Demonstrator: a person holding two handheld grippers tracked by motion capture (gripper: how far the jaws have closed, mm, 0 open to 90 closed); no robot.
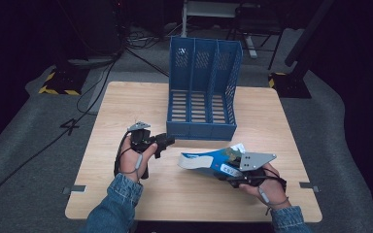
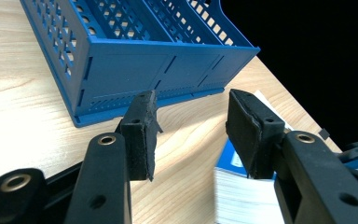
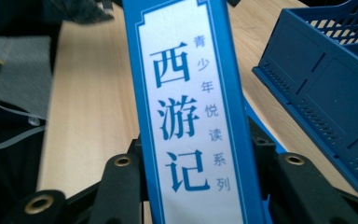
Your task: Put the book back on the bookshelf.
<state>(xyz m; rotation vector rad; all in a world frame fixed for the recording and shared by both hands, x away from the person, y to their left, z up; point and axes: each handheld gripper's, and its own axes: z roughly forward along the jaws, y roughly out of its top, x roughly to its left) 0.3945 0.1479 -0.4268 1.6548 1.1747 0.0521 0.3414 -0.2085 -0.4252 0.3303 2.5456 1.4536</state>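
Note:
A blue book [image 1: 209,161] with a white-panelled spine [image 3: 191,116] printed in blue characters hangs tilted just above the wooden table [image 1: 126,102]. My right gripper [image 1: 229,171] is shut on it, a jaw on each cover [image 3: 196,156]. My left gripper [image 1: 166,142] is to the book's left, low over the table and open, with nothing between its pads [image 2: 191,121]. The book's page edge [image 2: 242,196] lies close to the right of that gripper. Behind both stands a blue three-slot file rack [image 1: 201,92], its low front wall [image 2: 135,60] facing the grippers.
The rack [image 3: 326,88] takes up the table's back middle. Bare wood lies to the left and in front of it. Around the table are grey floor, black cables [image 1: 77,111] at the left and dark stands at the back.

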